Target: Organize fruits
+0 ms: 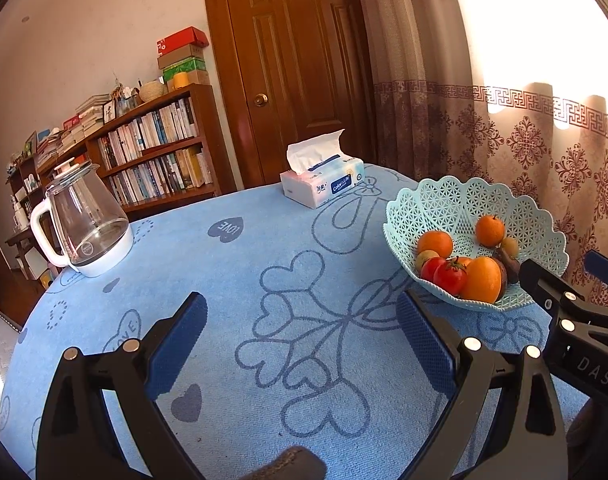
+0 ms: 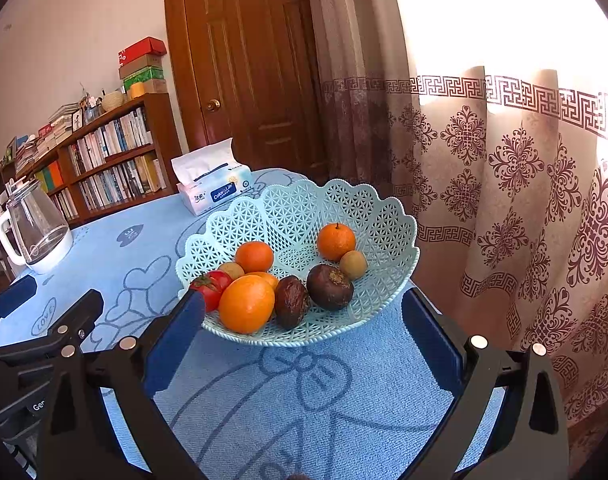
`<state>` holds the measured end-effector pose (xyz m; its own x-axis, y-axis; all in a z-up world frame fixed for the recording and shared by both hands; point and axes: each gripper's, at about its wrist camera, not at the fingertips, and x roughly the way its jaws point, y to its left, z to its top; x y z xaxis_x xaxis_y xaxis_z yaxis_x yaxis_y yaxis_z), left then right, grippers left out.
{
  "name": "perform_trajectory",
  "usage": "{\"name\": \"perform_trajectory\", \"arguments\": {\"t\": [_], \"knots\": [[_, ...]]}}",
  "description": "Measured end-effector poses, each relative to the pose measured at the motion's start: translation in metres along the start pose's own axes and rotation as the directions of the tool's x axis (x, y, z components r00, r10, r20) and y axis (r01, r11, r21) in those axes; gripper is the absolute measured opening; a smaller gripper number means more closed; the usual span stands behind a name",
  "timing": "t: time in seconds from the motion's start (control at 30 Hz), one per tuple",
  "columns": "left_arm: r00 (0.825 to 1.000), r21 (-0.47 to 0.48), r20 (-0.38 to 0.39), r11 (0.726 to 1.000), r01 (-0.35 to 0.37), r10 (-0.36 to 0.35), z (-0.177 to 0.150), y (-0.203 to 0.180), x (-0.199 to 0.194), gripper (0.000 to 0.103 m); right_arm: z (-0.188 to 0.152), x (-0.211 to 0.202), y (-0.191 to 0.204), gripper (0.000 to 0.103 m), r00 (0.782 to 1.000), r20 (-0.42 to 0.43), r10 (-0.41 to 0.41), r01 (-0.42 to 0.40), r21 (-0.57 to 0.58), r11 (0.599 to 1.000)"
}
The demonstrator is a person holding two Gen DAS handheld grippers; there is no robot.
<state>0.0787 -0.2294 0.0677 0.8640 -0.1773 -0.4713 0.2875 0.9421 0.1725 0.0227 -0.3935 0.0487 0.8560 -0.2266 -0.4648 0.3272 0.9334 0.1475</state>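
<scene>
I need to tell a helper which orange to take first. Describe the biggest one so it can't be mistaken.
On the blue tablecloth stands a pale lattice basket. The biggest orange sits at its near rim, between a tomato and a dark wrinkled fruit.

The left tool [image 1: 301,318] hovers with its blue-padded fingers spread wide and holding nothing; just beside it, the right tool [image 2: 304,318] is likewise spread and holding nothing.

1. Tissue pack [image 1: 323,184]: blue label reads "ColoursLife"; the small print beside it is too small to read.
2. Blue cloth [image 1: 263,320] on the bench: "LOVE" in a dark heart [image 1: 226,229], upside down. Another "LOVE" heart outline [image 2: 44,317] sits near the left edge.
3. Right claw body [image 1: 584,344]: "DAS", cut off by the frame.
4. Left claw body [image 2: 31,380]: "Gen", cut off.
</scene>
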Motion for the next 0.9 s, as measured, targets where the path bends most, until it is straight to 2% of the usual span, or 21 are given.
{"name": "perform_trajectory", "arguments": {"t": [0.9], "knots": [[0.999, 0.023, 0.03, 1.0, -0.016, 0.015, -0.0002, -0.0029, -0.0042, 0.095, -0.0001, 0.0001, 0.0001, 0.1, 1.0, 0.0, -0.001, 0.001, -0.001, 1.0]]}}
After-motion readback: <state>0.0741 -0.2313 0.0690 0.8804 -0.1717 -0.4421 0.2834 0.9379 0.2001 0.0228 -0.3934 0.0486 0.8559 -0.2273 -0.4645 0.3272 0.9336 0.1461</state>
